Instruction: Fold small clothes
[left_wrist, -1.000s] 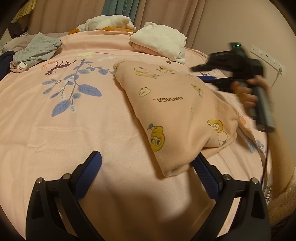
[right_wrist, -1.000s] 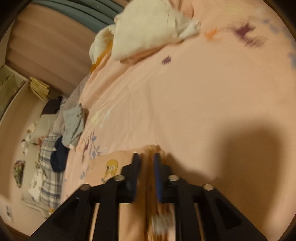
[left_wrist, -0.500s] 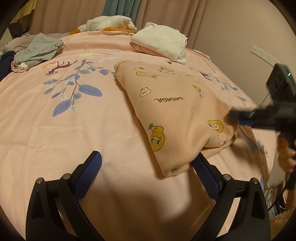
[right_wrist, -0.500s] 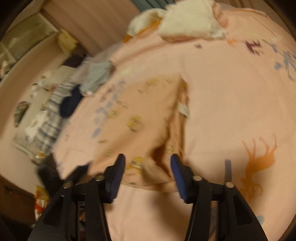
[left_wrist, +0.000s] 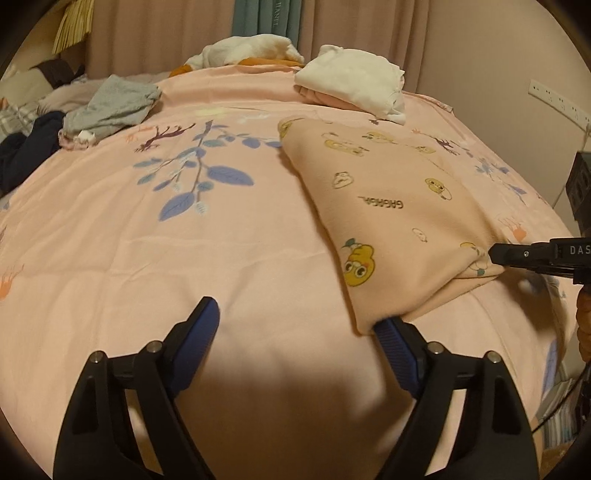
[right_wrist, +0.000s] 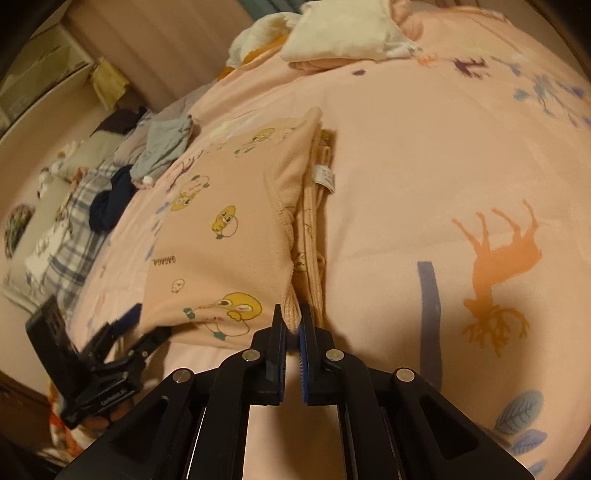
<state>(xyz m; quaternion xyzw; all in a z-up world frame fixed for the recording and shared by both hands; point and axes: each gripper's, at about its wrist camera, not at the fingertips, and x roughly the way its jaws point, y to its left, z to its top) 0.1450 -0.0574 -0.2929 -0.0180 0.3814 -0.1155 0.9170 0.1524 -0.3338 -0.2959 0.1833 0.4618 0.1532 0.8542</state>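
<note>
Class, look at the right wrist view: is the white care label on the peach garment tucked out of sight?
No: the white care label lies exposed along the peach garment's open edge.

- Pink bedspread (left_wrist: 110, 258) printed with leaves
- Curtains (left_wrist: 177, 33) behind the bedspread's far edge
- Power strip (left_wrist: 554, 101) on the wall, right of the bedspread

Bed (left_wrist: 110, 258) under pink sheet printed with blue leaves and orange deer. Beige curtains (left_wrist: 166, 33) behind, teal panel (left_wrist: 266, 18) in the middle. Plain wall (left_wrist: 480, 48) on one side carries a white power strip (left_wrist: 554, 101). Dim warm light.
</note>
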